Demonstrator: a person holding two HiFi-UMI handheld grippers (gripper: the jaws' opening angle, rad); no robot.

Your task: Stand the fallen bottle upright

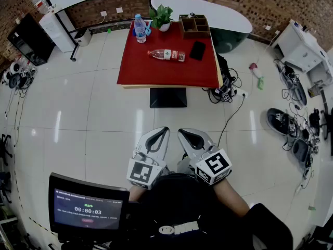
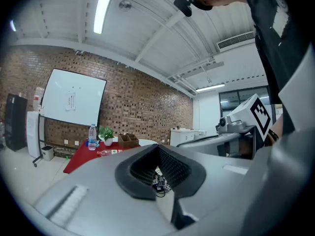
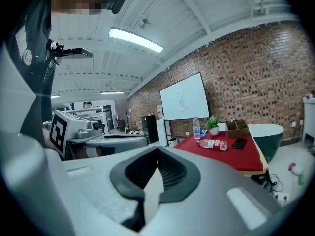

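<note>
Left gripper (image 1: 164, 131) and right gripper (image 1: 182, 133) both have their jaws pressed together with nothing between them. They are held close to the person's body, well apart from the red table (image 1: 156, 72) across the floor. Fallen bottle (image 1: 166, 54) lies on its side in the far half of the table, between the upright bottle (image 1: 139, 28) at far left and the dark phone (image 1: 197, 50) just beside it on the right. Likely hazards: jaws not spread on arrival would nudge the round bottle and set it rolling toward the near edge; a wide sweep while tilting it up could strike the phone or the potted plant (image 1: 161, 15).
</note>
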